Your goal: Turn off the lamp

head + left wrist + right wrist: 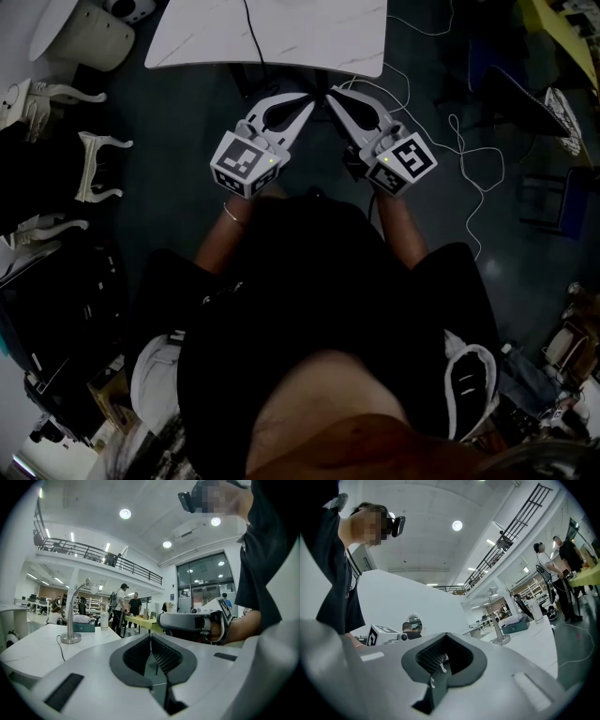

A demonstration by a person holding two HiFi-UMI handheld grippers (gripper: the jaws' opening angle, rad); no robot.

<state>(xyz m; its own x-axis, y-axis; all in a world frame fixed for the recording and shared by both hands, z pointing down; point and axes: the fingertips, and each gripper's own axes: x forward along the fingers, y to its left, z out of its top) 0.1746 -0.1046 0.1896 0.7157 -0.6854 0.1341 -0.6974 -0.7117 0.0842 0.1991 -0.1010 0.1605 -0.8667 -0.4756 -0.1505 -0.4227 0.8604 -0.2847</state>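
Beyond the closed left gripper point(150, 637) and right gripper point(445, 637), the lamp point(71, 638) tops a table point(33, 652).

White marbled table point(33, 651) carries lamp point(71, 638), cable point(60, 649), teal box point(84, 627), cup point(104, 620).

Table point(319, 33) cut off by top edge; lamp point(71, 638) too small to tell whether lit.

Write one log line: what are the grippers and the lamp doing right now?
left gripper: shut, empty | right gripper: shut, empty | lamp: upright on table, no gripper touching it
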